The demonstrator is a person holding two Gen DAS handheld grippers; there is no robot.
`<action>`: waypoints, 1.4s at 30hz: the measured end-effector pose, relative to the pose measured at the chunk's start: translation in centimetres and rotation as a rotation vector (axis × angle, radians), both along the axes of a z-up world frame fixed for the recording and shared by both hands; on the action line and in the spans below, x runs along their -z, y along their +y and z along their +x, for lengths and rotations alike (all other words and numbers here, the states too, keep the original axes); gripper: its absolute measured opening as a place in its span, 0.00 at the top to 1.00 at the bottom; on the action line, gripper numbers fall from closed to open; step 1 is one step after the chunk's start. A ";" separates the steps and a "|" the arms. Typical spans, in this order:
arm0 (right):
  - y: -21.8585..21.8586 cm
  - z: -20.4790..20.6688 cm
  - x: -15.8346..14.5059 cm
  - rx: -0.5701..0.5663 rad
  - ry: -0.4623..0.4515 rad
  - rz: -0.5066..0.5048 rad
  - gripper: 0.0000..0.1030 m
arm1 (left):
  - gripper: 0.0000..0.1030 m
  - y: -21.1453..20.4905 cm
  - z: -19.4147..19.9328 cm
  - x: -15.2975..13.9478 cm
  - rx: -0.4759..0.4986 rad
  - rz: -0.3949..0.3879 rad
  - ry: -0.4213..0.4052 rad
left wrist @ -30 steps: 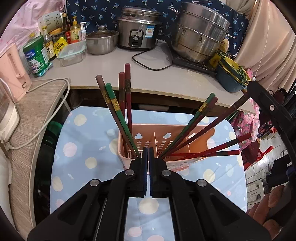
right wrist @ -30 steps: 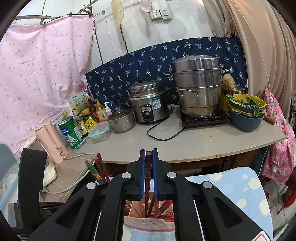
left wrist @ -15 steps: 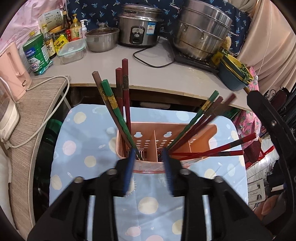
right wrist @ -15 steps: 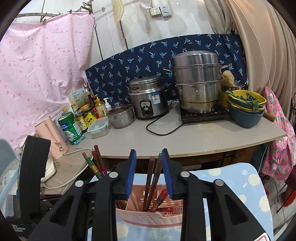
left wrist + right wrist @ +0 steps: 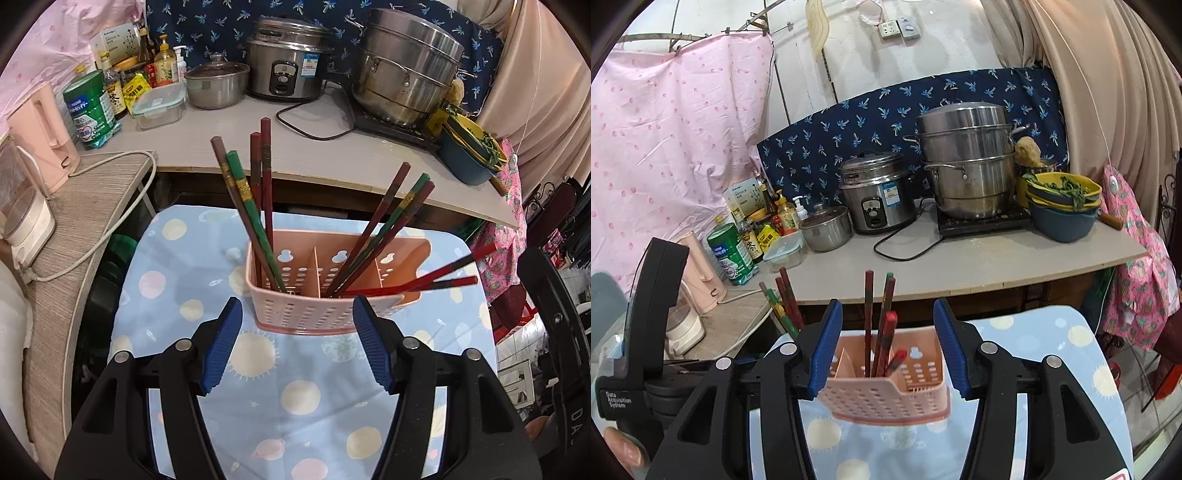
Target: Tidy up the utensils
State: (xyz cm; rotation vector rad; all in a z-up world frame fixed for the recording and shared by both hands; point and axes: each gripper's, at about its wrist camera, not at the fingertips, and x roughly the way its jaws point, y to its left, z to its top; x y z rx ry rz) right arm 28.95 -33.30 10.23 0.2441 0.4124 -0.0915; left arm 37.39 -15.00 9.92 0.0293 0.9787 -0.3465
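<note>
Behind both parted empty tongs (image 5: 297, 314), chopstick basket (image 5: 317, 314), seemingly mid-table

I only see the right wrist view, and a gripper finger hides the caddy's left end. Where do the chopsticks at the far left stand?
Observer: Four chopsticks stand in the left compartment of the pink caddy.
Operator: Anything sticking out on the right?
Observer: Two red chopsticks lie low, poking out over the right rim.
Operator: And the left gripper?
Observer: The left gripper is open in front of the caddy; its jaws have just been opening, with nothing between them.
</note>
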 end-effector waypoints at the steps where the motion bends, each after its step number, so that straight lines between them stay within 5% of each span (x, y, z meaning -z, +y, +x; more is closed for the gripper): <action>1: -0.1 -0.5 0.2 0.001 0.006 0.007 0.51 | 0.41 0.1 -0.4 -0.1 -0.003 0.008 -0.013; 4: 0.0 -1.9 0.7 0.010 0.018 -0.001 0.50 | 0.34 0.9 -2.2 -0.5 -0.012 0.016 -0.055; 16: 2.0 -8.4 2.2 0.055 0.078 -0.054 0.18 | 0.14 3.3 -9.8 -1.6 -0.055 0.101 -0.227; 42: 5.3 -15.5 4.2 0.083 0.162 -0.115 0.16 | 0.08 6.2 -17.2 1.3 -0.106 0.112 -0.200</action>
